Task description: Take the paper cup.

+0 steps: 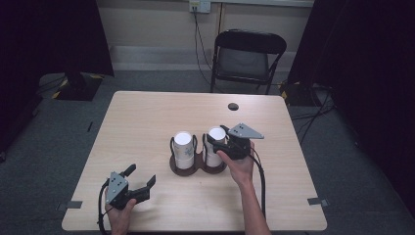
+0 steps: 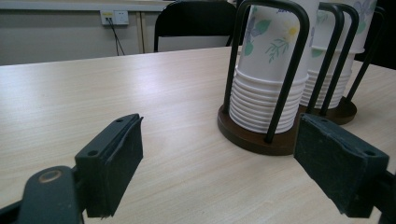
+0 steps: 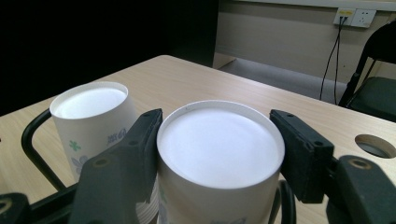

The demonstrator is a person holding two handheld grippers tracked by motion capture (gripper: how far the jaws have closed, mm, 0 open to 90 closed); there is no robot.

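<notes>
A dark brown holder (image 1: 195, 169) with black wire loops stands mid-table and carries two stacks of upturned white paper cups with a floral print. My right gripper (image 1: 216, 135) reaches in from the right at the top of the right stack (image 1: 215, 149). In the right gripper view its pads (image 3: 150, 135) sit against both sides of the top cup (image 3: 219, 144), and the left stack (image 3: 91, 105) is beside it. My left gripper (image 1: 142, 175) rests near the table's front left, open, with nothing between its jaws. In the left gripper view (image 2: 217, 154) it faces the holder base (image 2: 243, 135) and the nearer stack (image 2: 266, 70).
The light wooden table (image 1: 147, 122) has a round cable hole (image 1: 233, 106) near its far edge. A black folding chair (image 1: 247, 56) stands behind the table, below a wall socket (image 1: 199, 6). Dark curtains hang on both sides.
</notes>
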